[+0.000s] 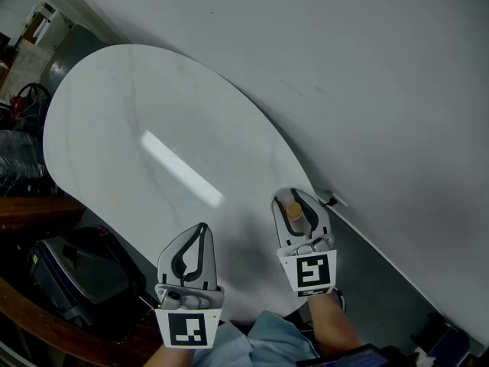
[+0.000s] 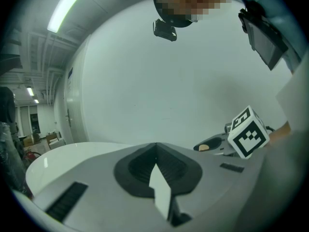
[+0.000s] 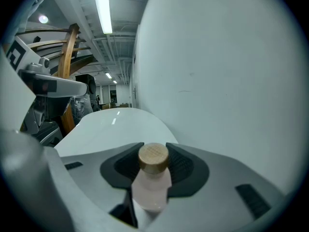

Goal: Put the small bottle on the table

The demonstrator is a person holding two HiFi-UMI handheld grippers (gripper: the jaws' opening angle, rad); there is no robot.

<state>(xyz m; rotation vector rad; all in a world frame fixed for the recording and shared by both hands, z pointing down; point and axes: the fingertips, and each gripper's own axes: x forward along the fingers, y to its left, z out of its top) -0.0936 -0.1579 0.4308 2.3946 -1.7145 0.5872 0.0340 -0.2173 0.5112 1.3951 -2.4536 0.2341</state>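
Observation:
The small bottle [image 1: 294, 211], pale pink with a round wooden cap, sits between the jaws of my right gripper [image 1: 294, 196] above the near right part of the white oval table [image 1: 153, 128]. In the right gripper view the dark pads [image 3: 186, 166] close in on both sides of the bottle [image 3: 153, 180], so that gripper [image 3: 153, 145] is shut on it. My left gripper [image 1: 202, 228] hangs over the table's near edge, to the left of the right one. Its jaws meet with nothing between them [image 2: 155, 146].
A dark case [image 1: 76, 274] and a brown wooden rail [image 1: 30, 209] lie below the table's left edge. Cluttered gear with a red part [image 1: 27, 98] stands at the far left. A pale wall [image 1: 367, 90] runs close along the table's right side.

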